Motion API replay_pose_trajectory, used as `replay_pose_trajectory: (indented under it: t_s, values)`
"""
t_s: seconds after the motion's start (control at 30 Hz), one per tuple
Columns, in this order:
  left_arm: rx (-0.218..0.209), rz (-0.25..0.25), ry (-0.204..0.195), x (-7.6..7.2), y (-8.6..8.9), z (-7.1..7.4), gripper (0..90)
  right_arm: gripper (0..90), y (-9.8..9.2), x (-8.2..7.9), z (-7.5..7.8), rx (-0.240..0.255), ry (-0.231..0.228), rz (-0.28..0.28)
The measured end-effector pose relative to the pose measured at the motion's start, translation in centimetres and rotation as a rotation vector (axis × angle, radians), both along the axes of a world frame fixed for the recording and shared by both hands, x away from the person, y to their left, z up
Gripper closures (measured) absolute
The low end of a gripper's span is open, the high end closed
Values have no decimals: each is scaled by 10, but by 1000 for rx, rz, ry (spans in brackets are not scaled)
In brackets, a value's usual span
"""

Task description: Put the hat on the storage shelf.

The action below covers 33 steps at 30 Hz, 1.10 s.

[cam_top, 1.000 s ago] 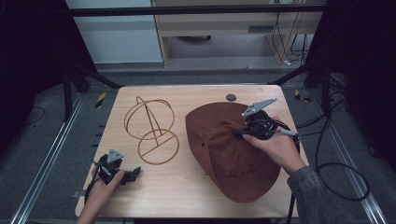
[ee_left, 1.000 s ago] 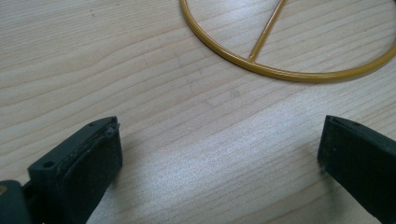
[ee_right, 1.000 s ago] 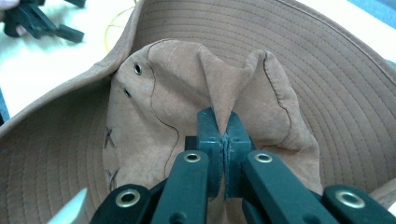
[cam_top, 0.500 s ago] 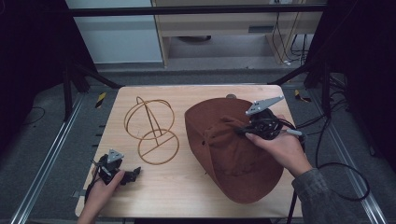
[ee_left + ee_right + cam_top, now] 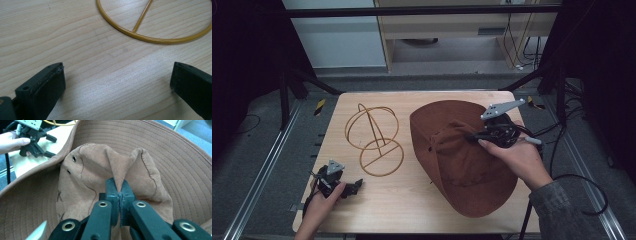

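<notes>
1. Brown wide-brimmed hat [image 5: 462, 165]: lies on the right half of the wooden table [image 5: 412, 215], its brim spread flat, the near edge reaching almost to the table's near edge. The soft crown [image 5: 110, 170] is gathered into a raised fold; two small metal eyelets show on its side in the right gripper view.
2. Right gripper [image 5: 477, 136]: held in the person's right hand [image 5: 517, 157] over the hat; its jaws are closed tight on the crown fold, the fabric pinched between them.
3. Gold wire hat stand [image 5: 373, 137]: stands on the table just left of the hat, apart from the brim; a round base ring [image 5: 155, 37] with a crossbar carries upright wire hoops.
4. Left gripper [image 5: 354, 185]: rests at the near left corner of the table in the left hand [image 5: 319, 205], near the base ring; its jaws are spread wide with bare wood between them.
</notes>
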<state>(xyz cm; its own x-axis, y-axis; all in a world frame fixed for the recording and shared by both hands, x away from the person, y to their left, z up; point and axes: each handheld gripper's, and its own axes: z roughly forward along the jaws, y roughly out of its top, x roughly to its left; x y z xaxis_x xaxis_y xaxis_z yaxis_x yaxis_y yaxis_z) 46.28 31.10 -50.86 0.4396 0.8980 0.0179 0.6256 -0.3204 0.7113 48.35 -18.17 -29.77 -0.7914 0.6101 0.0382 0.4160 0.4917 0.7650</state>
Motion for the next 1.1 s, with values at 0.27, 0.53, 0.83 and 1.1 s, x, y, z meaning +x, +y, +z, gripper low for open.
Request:
replay_pose_trajectory:
  t_s: [0.27, 0.53, 0.83, 1.1]
  values:
    - [-2, 0, -1, 0, 0, 0, 0, 891, 1, -10, 8, 24, -29, 11]
    - [-2, 0, 1, 0, 0, 0, 0, 891, 2, -18, 16, 37, -50, 20]
    - [-1, -1, 1, 0, 0, 0, 0, 892, 6, -22, 26, 53, -75, 25]
    - [-1, 0, 2, 0, 0, 0, 0, 891, 13, -21, 37, 98, -95, 21]
